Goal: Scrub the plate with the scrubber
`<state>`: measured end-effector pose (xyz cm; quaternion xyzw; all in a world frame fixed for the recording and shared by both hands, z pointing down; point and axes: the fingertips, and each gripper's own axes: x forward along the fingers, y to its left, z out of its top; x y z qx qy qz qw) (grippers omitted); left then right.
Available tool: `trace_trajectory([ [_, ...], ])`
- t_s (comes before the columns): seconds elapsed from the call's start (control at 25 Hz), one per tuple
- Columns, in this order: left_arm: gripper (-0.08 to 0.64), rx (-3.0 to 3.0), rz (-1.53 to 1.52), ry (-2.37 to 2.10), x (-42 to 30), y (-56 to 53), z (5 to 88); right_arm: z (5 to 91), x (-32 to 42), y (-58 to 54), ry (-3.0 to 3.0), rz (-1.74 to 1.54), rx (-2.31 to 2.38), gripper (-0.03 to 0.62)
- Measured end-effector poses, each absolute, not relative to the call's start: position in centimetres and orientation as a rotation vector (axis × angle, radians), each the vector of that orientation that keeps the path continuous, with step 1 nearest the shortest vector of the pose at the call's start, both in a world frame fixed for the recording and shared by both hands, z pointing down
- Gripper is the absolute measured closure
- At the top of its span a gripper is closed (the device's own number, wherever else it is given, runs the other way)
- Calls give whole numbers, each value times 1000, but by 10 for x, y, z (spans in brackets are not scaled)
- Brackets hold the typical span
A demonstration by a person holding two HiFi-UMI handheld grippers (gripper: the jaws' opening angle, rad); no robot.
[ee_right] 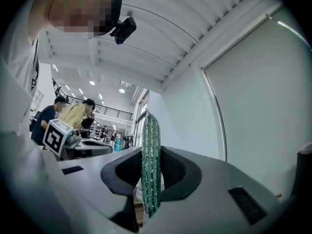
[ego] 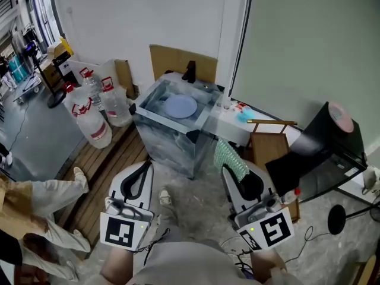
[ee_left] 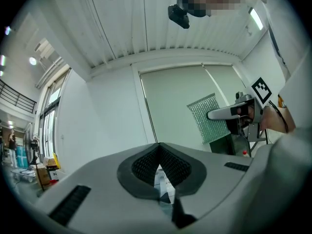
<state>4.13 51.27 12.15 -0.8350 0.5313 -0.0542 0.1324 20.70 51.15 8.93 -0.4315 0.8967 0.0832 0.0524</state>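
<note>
Right hand-held gripper (ee_right: 151, 179) pinches the green scrubber (ee_right: 150, 155), long axis pointing up along its jaws; left hand-held gripper (ee_left: 158, 172) is closed, empty.

The scrubber (ee_right: 150, 165) is a rough green mesh cloth with a glittery, metallic sheen. The right gripper (ee_right: 152, 147) and the left gripper (ee_left: 159, 152) both have smooth, matt grey plastic shells and black, ribbed, rubbery pads (ee_left: 141, 165). The plate (ego: 180, 106) looks smooth and softly glossy. It lies in a sink (ego: 166, 141) with a grey marbled finish. At the sink's twelve o'clock stands matt brown cardboard (ego: 172, 61). At its nine o'clock are clear plastic jugs (ego: 92, 120) on wooden slats (ego: 110, 162).
</note>
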Motion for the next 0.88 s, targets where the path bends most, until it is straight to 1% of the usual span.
trace_trajectory([
  [0.2, 545, -2379, -211, 1544, 31, 482, 137, 107, 202, 478, 2726, 245, -1345, 486],
  [0.48, 545, -2424, -178, 1549, 3, 416, 153, 129, 175, 406, 2756, 199, -1381, 488],
  [0.88, 545, -2500, -182, 1590, -68, 264, 159, 137, 105, 251, 2807, 109, -1406, 486],
])
